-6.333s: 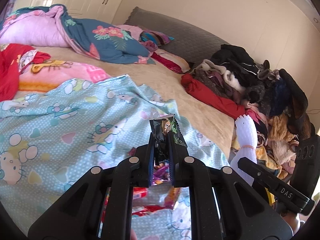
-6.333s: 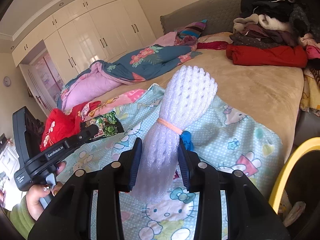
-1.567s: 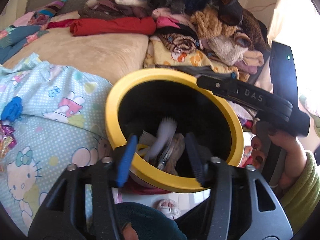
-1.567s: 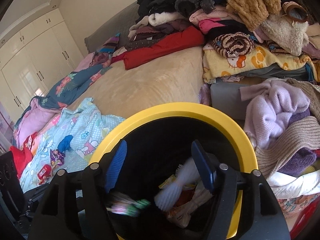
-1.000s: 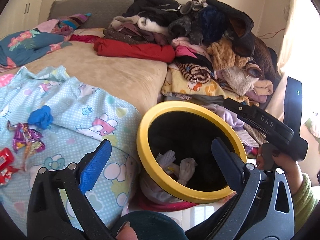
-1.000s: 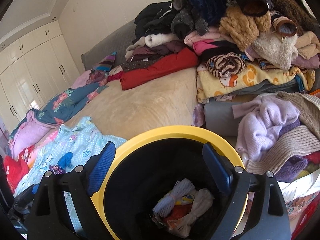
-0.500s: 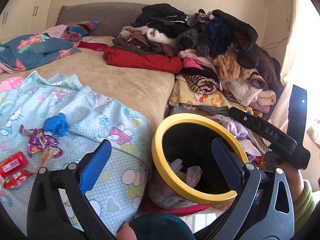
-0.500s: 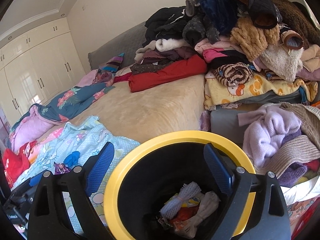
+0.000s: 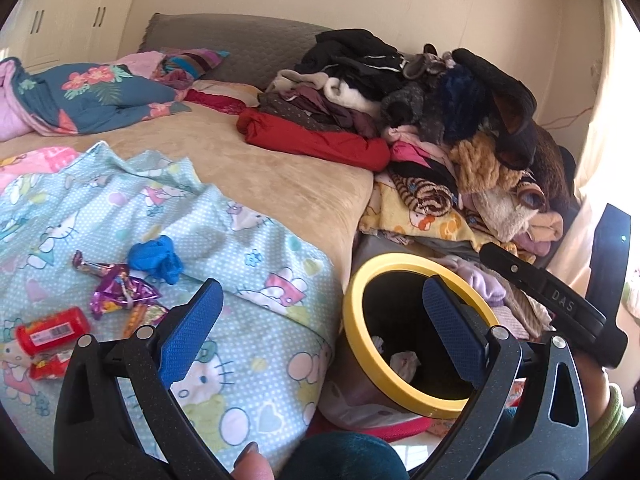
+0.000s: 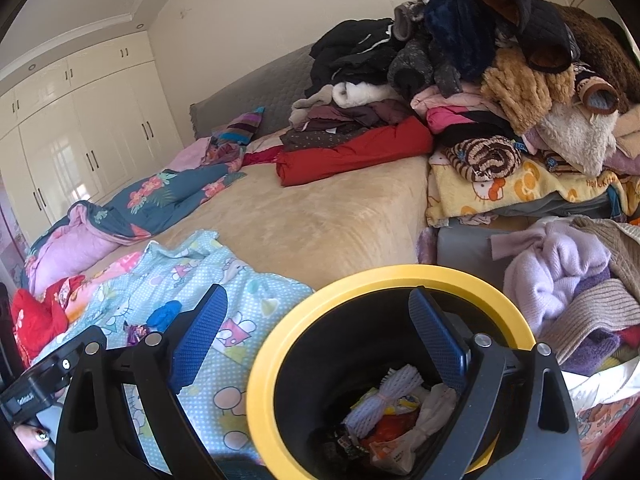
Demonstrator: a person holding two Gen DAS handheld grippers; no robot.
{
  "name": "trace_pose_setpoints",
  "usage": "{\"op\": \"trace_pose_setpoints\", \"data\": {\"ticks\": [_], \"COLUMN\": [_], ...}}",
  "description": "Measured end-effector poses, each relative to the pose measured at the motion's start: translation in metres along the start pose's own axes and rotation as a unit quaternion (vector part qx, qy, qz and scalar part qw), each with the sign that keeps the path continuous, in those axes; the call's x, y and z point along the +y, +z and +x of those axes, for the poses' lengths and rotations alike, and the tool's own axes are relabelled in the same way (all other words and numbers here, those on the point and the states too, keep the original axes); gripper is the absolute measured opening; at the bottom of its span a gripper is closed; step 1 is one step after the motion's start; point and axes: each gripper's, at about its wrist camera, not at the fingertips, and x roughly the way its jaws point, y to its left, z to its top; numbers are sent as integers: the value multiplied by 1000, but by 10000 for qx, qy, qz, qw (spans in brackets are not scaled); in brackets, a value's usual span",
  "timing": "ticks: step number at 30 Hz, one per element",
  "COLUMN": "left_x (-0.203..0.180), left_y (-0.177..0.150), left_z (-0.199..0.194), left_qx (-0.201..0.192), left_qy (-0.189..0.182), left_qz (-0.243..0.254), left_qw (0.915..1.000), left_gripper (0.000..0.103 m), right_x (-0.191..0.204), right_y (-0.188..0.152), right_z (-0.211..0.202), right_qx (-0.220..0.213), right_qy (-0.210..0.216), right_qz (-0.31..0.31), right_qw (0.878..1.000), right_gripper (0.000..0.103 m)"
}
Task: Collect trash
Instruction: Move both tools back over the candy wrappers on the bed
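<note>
Both my hand-held grippers, left and right, now gape empty; foam net dropped into the yellow bin. Remaining wrappers lie at nine o'clock on the bed.

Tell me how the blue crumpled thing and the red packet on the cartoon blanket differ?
The blue crumpled thing is a soft, shapeless wad; the red packet is a smooth, oblong pack. The blue thing is plain, while the red packet carries a white label. The blue thing lies nearer the yellow-rimmed bin; the red packet lies farther from it. Both rest loose on the cartoon blanket, untouched.
</note>
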Motion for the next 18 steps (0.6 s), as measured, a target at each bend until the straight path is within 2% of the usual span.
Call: {"op": "trace_pose_setpoints", "data": {"ticks": [18], "left_x": [43], "left_y": [11], "left_z": [-22], "left_qx": [-217], "left_qy": [340], "left_qz": [-300], "left_qw": [9987], "left_gripper": [92], "right_x": [47], "right_y": [-6], "right_z": [2], "right_qx": [62], "right_qy": [368], "right_qz": [-303], "right_qw": [9988], "right_gripper": [90]}}
